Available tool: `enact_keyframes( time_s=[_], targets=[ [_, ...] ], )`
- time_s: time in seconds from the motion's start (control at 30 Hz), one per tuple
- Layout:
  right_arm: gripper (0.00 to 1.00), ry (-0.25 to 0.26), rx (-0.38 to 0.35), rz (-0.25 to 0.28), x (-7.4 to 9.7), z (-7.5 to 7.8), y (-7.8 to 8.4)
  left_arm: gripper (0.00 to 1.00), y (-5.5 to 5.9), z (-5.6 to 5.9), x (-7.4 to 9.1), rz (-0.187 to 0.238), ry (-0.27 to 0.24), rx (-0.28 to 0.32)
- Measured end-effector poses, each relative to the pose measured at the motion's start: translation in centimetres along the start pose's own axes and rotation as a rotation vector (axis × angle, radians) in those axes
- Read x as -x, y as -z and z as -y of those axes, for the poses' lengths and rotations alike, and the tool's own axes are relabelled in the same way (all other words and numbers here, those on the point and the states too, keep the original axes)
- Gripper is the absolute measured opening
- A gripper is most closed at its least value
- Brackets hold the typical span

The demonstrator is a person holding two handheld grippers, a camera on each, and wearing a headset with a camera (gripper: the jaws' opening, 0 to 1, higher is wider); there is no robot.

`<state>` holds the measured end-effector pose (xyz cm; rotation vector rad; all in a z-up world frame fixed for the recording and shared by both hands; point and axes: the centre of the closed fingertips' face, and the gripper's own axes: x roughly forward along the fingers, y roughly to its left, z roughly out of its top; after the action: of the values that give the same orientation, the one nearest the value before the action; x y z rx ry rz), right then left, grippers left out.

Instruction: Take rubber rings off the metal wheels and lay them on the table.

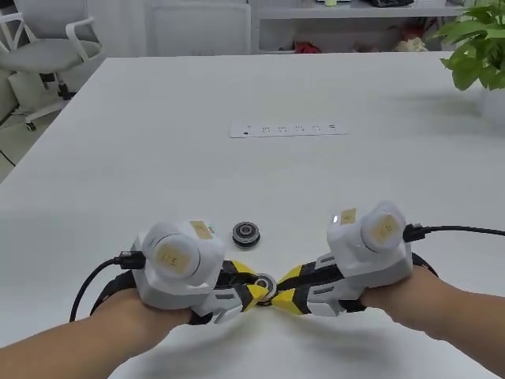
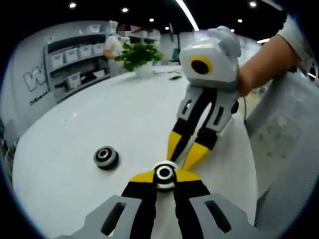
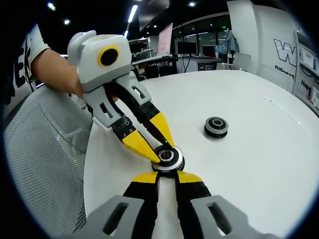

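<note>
At the near edge of the white bench (image 1: 237,174) the two claws meet nose to nose over one small metal wheel (image 1: 264,284). The left claw (image 1: 254,294) has its yellow tips pinched on either side of the wheel, a round piece with a bright hub and a dark band around it. The left gripper view shows the wheel sitting squarely between those tips. The right claw (image 1: 281,299) comes at the wheel from the opposite side with its jaws drawn nearly together and its tips against the wheel's rim. I cannot tell whether they actually nip anything. Both claws have pale grey plastic bodies, black fingers and yellow ends, and a black cable (image 1: 458,230) trails from the right one. A little farther out a second wheel (image 1: 246,234) lies flat on the bench by itself, apart from both claws. Its black rubber ring (image 3: 216,134) sits around the shiny metal centre. Well beyond it, near the middle of the bench, lies a flat white power strip (image 1: 288,129). At the far right corner a leafy green plant (image 1: 477,43) stands in a white pot (image 2: 144,69). Off the far left corner is a white chair (image 1: 47,55). Shelves along the wall carry pale storage bins (image 2: 65,57), and I cannot make out what is in them.
</note>
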<state>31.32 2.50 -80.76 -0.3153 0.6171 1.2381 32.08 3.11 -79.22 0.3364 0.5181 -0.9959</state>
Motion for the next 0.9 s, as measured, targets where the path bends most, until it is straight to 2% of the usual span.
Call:
enact_keyframes(
  time_s=[0.43,0.7,0.73,0.8,0.9],
  targets=[
    [0.02,-0.015,-0.05,0.004,0.08,0.0,0.19,0.13,0.01,-0.01,-0.02,0.002,-0.001,-0.005],
    [0.0,-0.033,-0.152,0.019,0.19,0.14,0.19,0.13,0.04,0.01,0.06,0.001,-0.001,-0.013],
    [0.0,-0.028,-0.167,0.036,0.32,0.39,-0.08,0.13,0.05,0.01,0.08,0.0,0.0,-0.014],
    [0.0,-0.04,-0.226,0.035,0.35,0.24,0.03,0.12,0.06,0.03,0.11,0.0,0.0,-0.017],
    [0.0,-0.041,-0.245,0.035,0.34,0.36,0.13,0.12,0.06,0.05,0.11,-0.003,-0.001,-0.029]
  ],
)
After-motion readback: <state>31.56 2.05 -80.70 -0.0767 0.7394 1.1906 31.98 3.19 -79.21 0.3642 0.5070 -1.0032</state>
